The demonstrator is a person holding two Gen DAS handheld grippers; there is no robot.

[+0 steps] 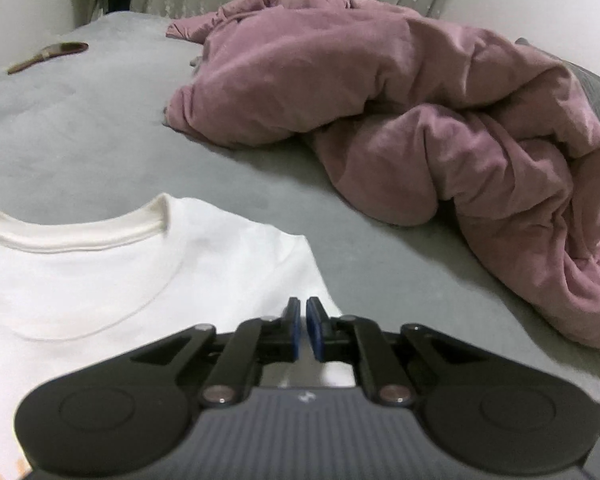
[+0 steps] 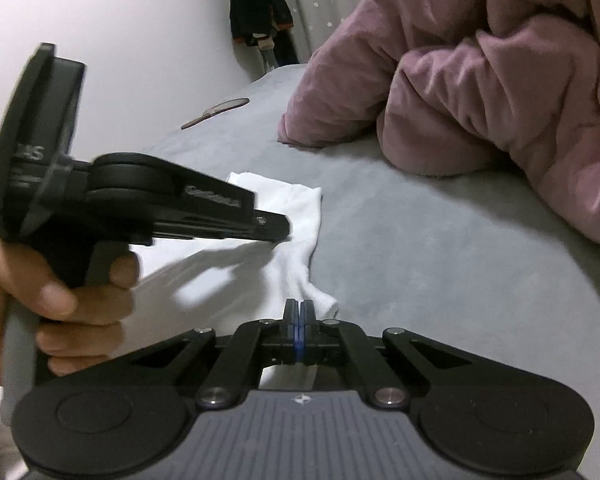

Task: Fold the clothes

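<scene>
A white T-shirt lies flat on the grey bed sheet, collar toward the far side. My left gripper is shut at the shirt's right edge just below the shoulder, with white cloth showing in the thin slit between its pads. The right wrist view shows the same left gripper, held by a hand, with its tip down on the T-shirt. My right gripper is shut at a bunched lower corner of that same edge, and white cloth runs under its fingers.
A crumpled pink duvet fills the right and far side of the bed. A slim brown object lies near the far left edge by the wall. Bare grey sheet lies between shirt and duvet. Dark clothes hang beside a starred curtain.
</scene>
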